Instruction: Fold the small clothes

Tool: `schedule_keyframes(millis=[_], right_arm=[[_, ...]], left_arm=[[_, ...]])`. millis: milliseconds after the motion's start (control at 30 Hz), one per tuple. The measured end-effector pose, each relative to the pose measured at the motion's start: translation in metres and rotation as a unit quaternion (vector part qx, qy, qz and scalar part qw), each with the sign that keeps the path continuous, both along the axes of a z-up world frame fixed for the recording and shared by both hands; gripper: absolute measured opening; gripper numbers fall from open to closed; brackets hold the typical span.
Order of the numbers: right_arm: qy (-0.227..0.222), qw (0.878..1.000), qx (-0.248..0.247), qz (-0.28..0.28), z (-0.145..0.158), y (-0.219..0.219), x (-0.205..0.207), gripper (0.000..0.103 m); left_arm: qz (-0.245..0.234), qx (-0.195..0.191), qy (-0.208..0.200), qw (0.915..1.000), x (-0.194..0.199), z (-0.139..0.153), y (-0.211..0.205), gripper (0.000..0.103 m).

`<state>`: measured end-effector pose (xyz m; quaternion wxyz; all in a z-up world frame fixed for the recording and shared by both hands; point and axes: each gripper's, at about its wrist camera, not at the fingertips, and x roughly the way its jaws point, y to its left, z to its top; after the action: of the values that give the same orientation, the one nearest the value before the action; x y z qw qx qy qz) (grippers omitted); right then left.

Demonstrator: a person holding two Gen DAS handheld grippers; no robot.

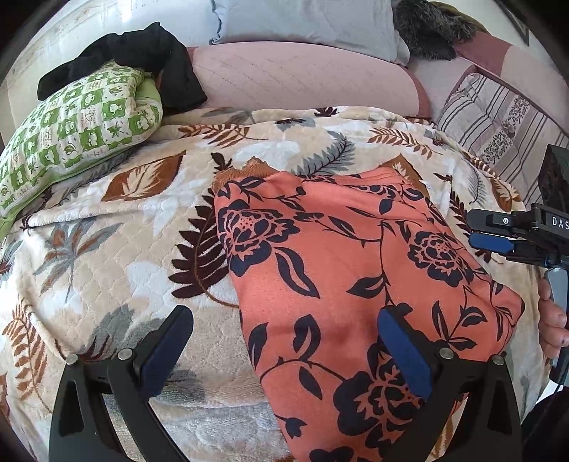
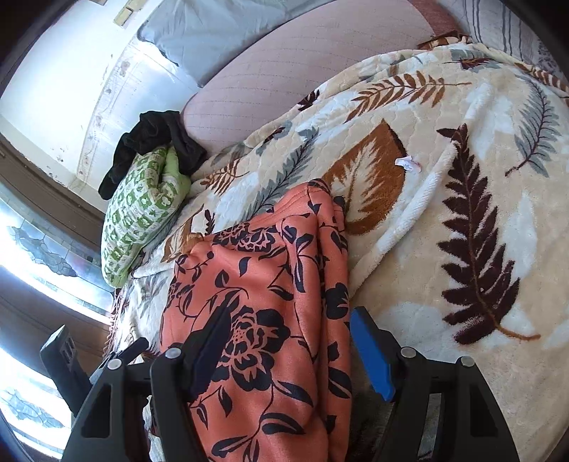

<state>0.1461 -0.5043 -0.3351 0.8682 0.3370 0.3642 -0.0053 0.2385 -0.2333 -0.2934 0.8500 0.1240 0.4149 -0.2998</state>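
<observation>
Orange cloth with a dark flower print (image 1: 355, 270), folded into a rough oblong, lying flat on a cream blanket (image 1: 117, 227) patterned with brown, grey and dark leaves

Left tongs (image 1: 284, 352): jaws spread wide, nothing gripped; the left blue pad (image 1: 163, 355) hangs over bare blanket just beside the cloth's left edge, the right blue pad (image 1: 405, 355) over the cloth itself, so the cloth's near left edge runs between the two. Whether either pad touches the fabric cannot be told

Right tongs (image 2: 288, 355): jaws likewise wide apart and holding nothing; the left finger (image 2: 209, 348) lies over the cloth, the blue pad of the right finger (image 2: 373, 355) sits just past the cloth's layered right edge, above the blanket. In the left wrist view these tongs (image 1: 498, 236) enter from the right, past the far right side of the cloth, with a hand (image 1: 551, 320) on the grip below

Beyond the left tongs, to the far left: a green and white checked pillow (image 1: 71, 135) with a black garment (image 1: 142, 53) heaped on its upper end. Straight ahead past the blanket: a pink quilted cushion (image 1: 302, 78) and a pale blue pillow (image 1: 302, 21). Far right: striped bedding (image 1: 498, 124)

Ahead and to the right of the right tongs: a small white scrap (image 2: 408, 163) on the blanket, well apart from the cloth
</observation>
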Motion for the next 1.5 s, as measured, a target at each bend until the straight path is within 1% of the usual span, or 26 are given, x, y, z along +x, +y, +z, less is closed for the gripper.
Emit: schedule_keyframes(millis=[167,300,367,400,433,500,533,567,600,633,700,800,833,867,900,967,1000,1067,1133,1200,1267,1300,1367,1400,1433,1500], right_arm=[[-0.004,1.000,-0.015,0.005,0.003,0.003,0.000,0.073],[-0.067,0.996,-0.054,-0.015,0.027,0.010,-0.012,0.073],[-0.084,0.994,-0.069,-0.014,0.036,0.018,-0.010,0.063],[-0.085,0.994,-0.069,-0.009,0.038,0.022,-0.006,0.049],[-0.075,0.995,-0.067,-0.005,0.037,0.027,0.001,0.045],[-0.034,0.998,-0.051,0.010,0.026,0.035,0.017,0.045],[0.005,0.999,-0.048,0.018,0.015,0.040,0.027,0.045],[0.062,0.997,-0.046,0.021,-0.001,0.043,0.038,0.045],[0.093,0.995,-0.041,0.017,-0.013,0.044,0.044,0.044],[0.088,0.995,-0.041,0.007,-0.013,0.043,0.045,0.044],[0.097,0.995,-0.037,-0.003,0.001,0.042,0.050,0.046],[0.059,0.997,-0.051,-0.026,0.023,0.041,0.061,0.046],[0.059,0.997,-0.048,-0.029,0.024,0.040,0.069,0.046],[0.066,0.997,-0.036,-0.026,0.022,0.038,0.080,0.046],[0.085,0.996,-0.024,-0.018,0.014,0.037,0.092,0.046],[0.148,0.989,-0.023,-0.002,-0.010,0.036,0.120,0.046],[0.150,0.988,-0.026,-0.007,-0.012,0.037,0.126,0.046],[0.135,0.990,-0.043,-0.010,0.004,0.044,0.132,0.047],[0.086,0.995,-0.034,0.030,0.022,0.058,0.136,0.047],[0.043,0.997,-0.008,0.059,0.028,0.070,0.140,0.047],[0.010,0.995,0.045,0.088,0.020,0.082,0.148,0.047],[0.018,0.993,0.068,0.098,0.008,0.087,0.154,0.049],[0.084,0.990,0.074,0.090,-0.022,0.102,0.170,0.050],[0.073,0.991,0.077,0.085,-0.027,0.103,0.168,0.049],[0.061,0.992,0.076,0.082,-0.022,0.103,0.164,0.049],[0.067,0.991,0.084,0.077,-0.008,0.099,0.153,0.049]], left_arm=[[-0.003,0.002,0.005,1.0000,0.000,-0.003,-0.005,0.103],[0.000,-0.006,0.011,0.9999,0.001,-0.001,-0.005,0.103],[0.010,-0.010,0.008,0.9999,0.002,0.001,-0.003,0.103],[0.019,-0.015,0.004,0.9997,0.004,0.004,0.000,0.103],[0.030,-0.022,-0.001,0.9993,0.006,0.007,0.004,0.103],[0.051,-0.038,-0.005,0.9979,0.011,0.012,0.014,0.103],[0.062,-0.038,-0.005,0.9973,0.015,0.013,0.018,0.103],[0.073,-0.028,-0.002,0.9970,0.019,0.010,0.019,0.103],[0.078,-0.012,0.007,0.9969,0.023,0.004,0.019,0.103],[0.073,0.001,0.026,0.9970,0.027,-0.004,0.016,0.103],[0.067,0.013,0.058,0.9960,0.030,-0.018,0.013,0.103],[0.066,0.001,0.060,0.9960,0.027,-0.012,0.016,0.103],[0.063,0.002,0.055,0.9965,0.025,-0.010,0.016,0.103],[0.062,0.005,0.051,0.9967,0.024,-0.009,0.016,0.103],[0.061,0.008,0.053,0.9967,0.024,-0.010,0.017,0.103],[0.059,0.006,0.070,0.9958,0.025,-0.012,0.020,0.103],[0.061,0.002,0.077,0.9952,0.025,-0.012,0.022,0.103],[0.063,-0.006,0.094,0.9936,0.026,-0.013,0.027,0.103],[0.062,-0.007,0.100,0.9931,0.025,-0.014,0.030,0.103],[0.059,-0.006,0.099,0.9934,0.022,-0.016,0.032,0.103],[0.055,-0.003,0.097,0.9937,0.019,-0.018,0.031,0.103],[0.055,-0.002,0.096,0.9939,0.018,-0.018,0.032,0.103],[0.054,0.004,0.092,0.9943,0.016,-0.017,0.032,0.103],[0.051,0.001,0.091,0.9946,0.015,-0.016,0.033,0.103],[0.052,0.001,0.089,0.9947,0.014,-0.015,0.033,0.103],[0.053,0.004,0.083,0.9951,0.013,-0.014,0.032,0.103]])
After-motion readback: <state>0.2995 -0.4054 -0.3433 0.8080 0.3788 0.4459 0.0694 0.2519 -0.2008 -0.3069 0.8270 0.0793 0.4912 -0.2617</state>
